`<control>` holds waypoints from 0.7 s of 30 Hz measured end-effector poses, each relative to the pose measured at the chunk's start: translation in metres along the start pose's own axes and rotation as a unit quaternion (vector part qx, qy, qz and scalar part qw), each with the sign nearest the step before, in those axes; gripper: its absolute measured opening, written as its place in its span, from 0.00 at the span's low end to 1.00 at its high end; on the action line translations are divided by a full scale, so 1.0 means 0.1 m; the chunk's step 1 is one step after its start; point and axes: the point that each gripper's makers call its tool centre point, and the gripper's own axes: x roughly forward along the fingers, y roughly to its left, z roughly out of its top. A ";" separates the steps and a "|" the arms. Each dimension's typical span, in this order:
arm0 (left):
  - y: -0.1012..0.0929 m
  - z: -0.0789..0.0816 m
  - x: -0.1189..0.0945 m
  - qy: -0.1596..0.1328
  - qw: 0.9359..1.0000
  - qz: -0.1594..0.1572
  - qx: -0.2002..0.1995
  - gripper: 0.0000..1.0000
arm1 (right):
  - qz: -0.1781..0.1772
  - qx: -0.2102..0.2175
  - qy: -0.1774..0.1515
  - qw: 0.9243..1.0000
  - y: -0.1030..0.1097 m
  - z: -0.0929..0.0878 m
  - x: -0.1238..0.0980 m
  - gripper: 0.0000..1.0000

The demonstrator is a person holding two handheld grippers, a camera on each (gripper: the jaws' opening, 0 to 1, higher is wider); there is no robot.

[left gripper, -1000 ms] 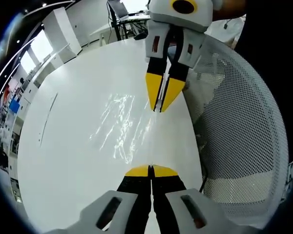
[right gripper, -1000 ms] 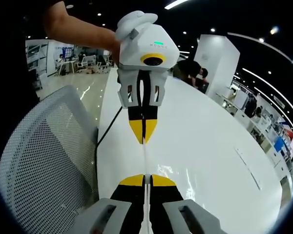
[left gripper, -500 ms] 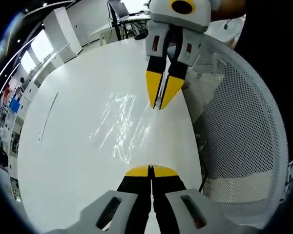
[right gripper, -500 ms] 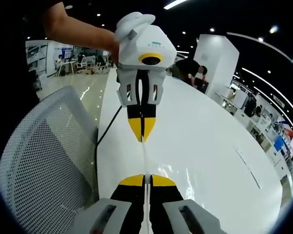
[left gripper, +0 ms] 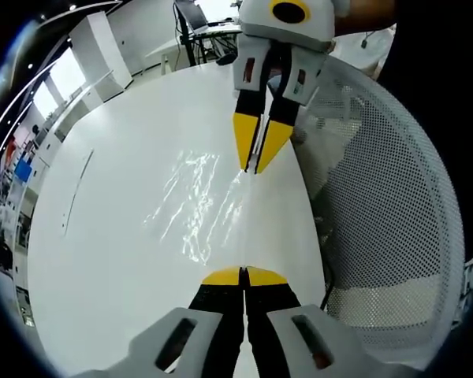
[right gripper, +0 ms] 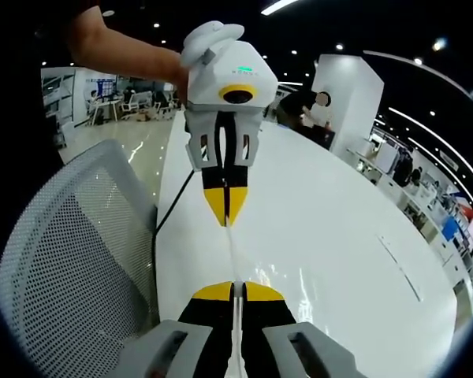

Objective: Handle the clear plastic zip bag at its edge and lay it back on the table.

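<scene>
The clear plastic zip bag hangs stretched between both grippers, just over the white table, and shows as glinting wrinkles. In the left gripper view my left gripper is shut on the bag's near edge. My right gripper comes down from the top, shut on the far edge. In the right gripper view the bag's edge runs as a thin bright line from my right gripper up to my left gripper, which a person's hand holds.
A white mesh chair back stands close beside the table's rim, on the bag's side. A dark cable drops between the chair and the table. A thin dark line marks the tabletop farther out.
Each view shows the opposite gripper drawn slightly farther off, so the bag's edge is pulled a little longer. Both stay shut on the bag.
</scene>
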 end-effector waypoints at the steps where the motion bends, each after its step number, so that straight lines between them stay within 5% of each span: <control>1: 0.00 0.00 0.00 0.000 1.000 0.000 0.000 0.00 | 0.000 0.000 0.000 1.000 0.00 0.00 0.00 0.00; 21: -0.02 0.00 -0.01 -0.003 1.000 -0.002 0.002 0.00 | -0.001 0.002 0.004 1.000 0.01 -0.05 -0.03 0.00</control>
